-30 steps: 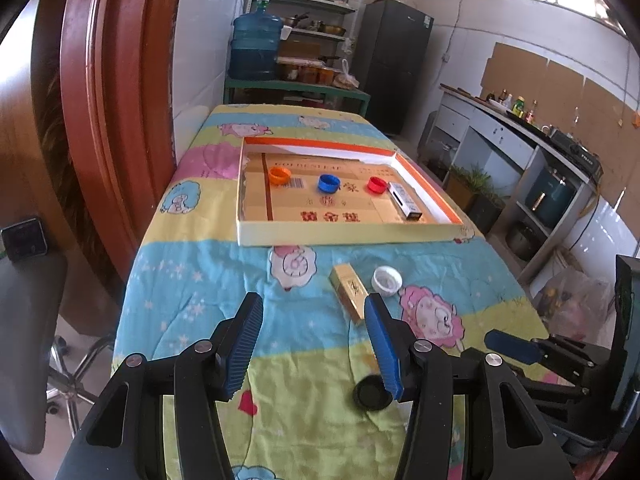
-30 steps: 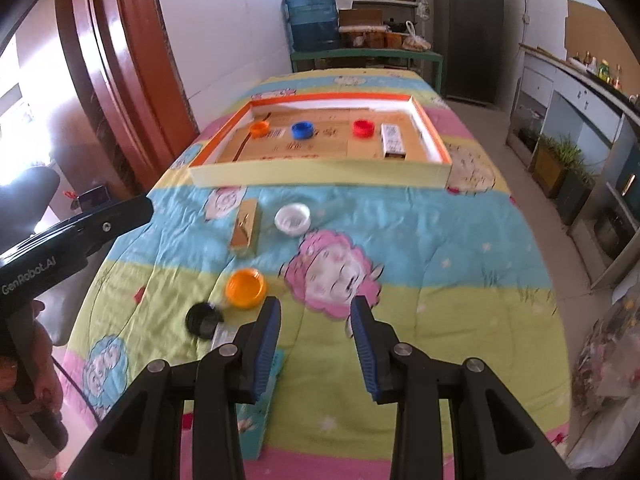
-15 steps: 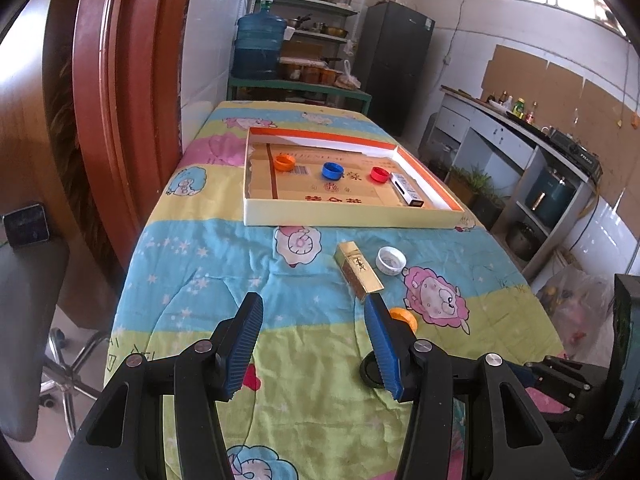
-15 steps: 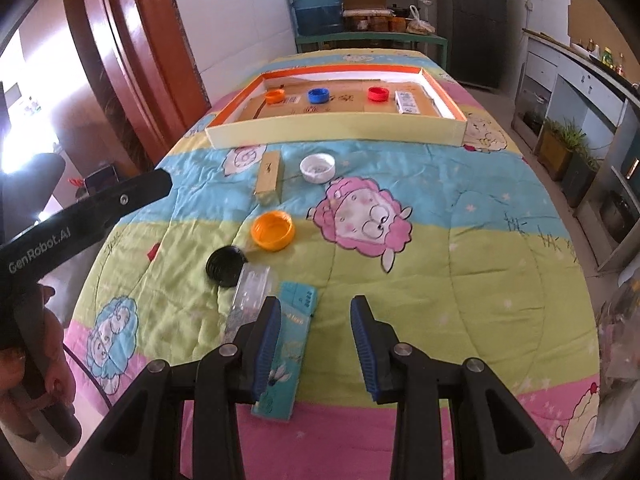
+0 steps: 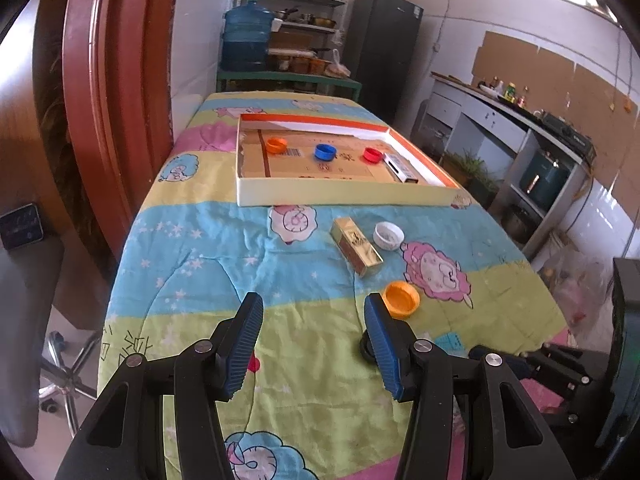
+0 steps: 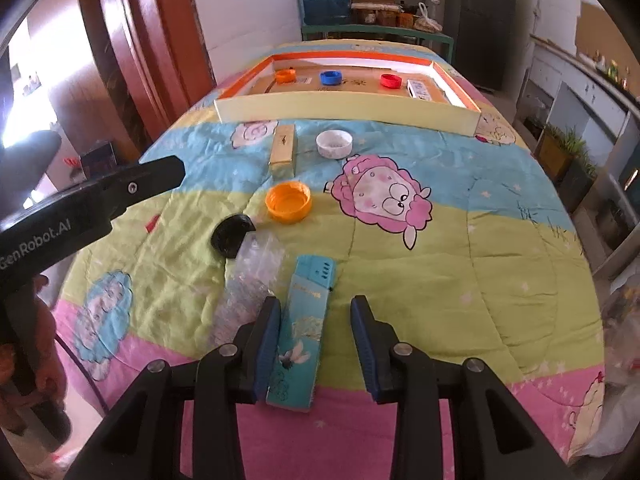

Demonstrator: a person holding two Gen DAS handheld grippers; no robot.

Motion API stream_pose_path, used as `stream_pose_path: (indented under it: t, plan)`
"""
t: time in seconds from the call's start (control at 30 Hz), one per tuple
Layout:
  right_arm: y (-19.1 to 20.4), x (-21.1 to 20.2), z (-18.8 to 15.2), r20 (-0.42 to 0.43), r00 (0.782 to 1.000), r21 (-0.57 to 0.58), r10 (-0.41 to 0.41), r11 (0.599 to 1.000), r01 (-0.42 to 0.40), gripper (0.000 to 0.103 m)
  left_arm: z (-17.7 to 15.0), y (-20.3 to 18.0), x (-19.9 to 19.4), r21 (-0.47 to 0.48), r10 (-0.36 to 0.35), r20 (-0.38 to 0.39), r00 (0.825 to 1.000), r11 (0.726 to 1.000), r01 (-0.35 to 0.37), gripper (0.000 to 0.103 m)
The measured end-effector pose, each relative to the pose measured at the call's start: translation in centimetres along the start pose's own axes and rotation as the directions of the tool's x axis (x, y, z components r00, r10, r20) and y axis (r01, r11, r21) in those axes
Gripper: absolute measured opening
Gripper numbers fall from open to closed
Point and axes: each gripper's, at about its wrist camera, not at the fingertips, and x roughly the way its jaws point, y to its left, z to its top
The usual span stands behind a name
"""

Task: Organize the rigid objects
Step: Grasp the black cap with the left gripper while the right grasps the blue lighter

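Teal box lies between the right gripper's parted, empty jaws; next, close. Left gripper gapes wide, empty.

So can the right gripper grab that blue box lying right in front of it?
Probably yes. The right gripper is open, the blue box lies between its fingers, nothing covers it, and the crinkly clear plastic sits just beside.

Both wrist views look down the table – sharing its tray
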Motion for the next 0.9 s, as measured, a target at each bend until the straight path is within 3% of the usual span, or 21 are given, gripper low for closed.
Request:
stream_pose_path:
  t: [0.07,0.1,0.13,0.37,0.53,0.9]
  plan:
    - [0.4,-0.1,-0.2,0.009,1.0,-0.019,-0.008,1.0,0.008,0.033,-0.3,-0.1,0.1,0.005,-0.01,-0.007,1.0,1.0,0.01,0.055]
    - [0.4,-0.2,-0.2,0.011,1.0,-0.019,-0.003,1.0,0.003,0.024,-0.3,-0.1,0.2,0.008,-0.016,-0.011,1.0,1.0,0.016,0.055]
    - [0.4,-0.2,-0.2,0.013,1.0,-0.018,-0.008,1.0,0.009,0.024,-0.5,-0.2,0.3,0.015,-0.022,-0.013,1.0,1.0,0.022,0.055]
    - [-1.5,-0.5,-0.3,0.026,0.999,0.037,-0.033,0.999,0.032,0.023,-1.3,-1.8,1.1,0.086,-0.062,-0.048,0.997,0.994,0.066,0.055]
    - [-2.6,-0.6,-0.5,0.027,0.999,0.074,-0.034,0.997,0.032,0.023,-1.9,-3.0,2.2,0.135,-0.05,-0.097,0.994,0.989,0.063,0.055]
    - [-3.2,-0.6,-0.6,0.034,0.999,0.1,-0.02,0.995,0.017,0.023,-2.3,-4.1,4.1,0.147,-0.059,-0.147,0.987,0.986,0.081,0.054]
